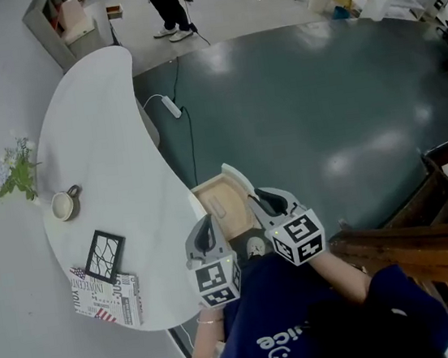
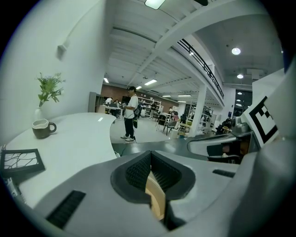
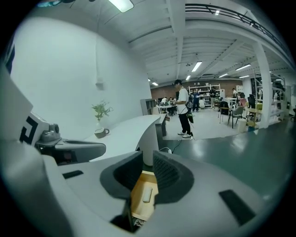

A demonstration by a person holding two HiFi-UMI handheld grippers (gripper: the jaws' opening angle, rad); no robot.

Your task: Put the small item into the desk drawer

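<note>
**Small item at rest in open drawer**

The small pale oblong item (image 3: pixel 146 194) lies flat on the floor of the open light wooden drawer (image 1: pixel 228 196). It sits below your right gripper (image 3: pixel 148 161) and clear of it. That gripper's ribbed dark pads stand narrowly apart with nothing between them. It hangs over the drawer, tilted down into it. Your left gripper (image 2: pixel 149 159), at the drawer's left side, has its pads meeting at the tips.

Left gripper (image 1: pixel 206 232): grey moulded shell, dark ribbed pads (image 2: pixel 136 173).
Right gripper (image 1: pixel 269 201): matching grey shell.
Marker cubes (image 1: pixel 299 238): white, black square markers.
Top (image 1: pixel 324 320): navy, long-sleeved, white lettering.
</note>
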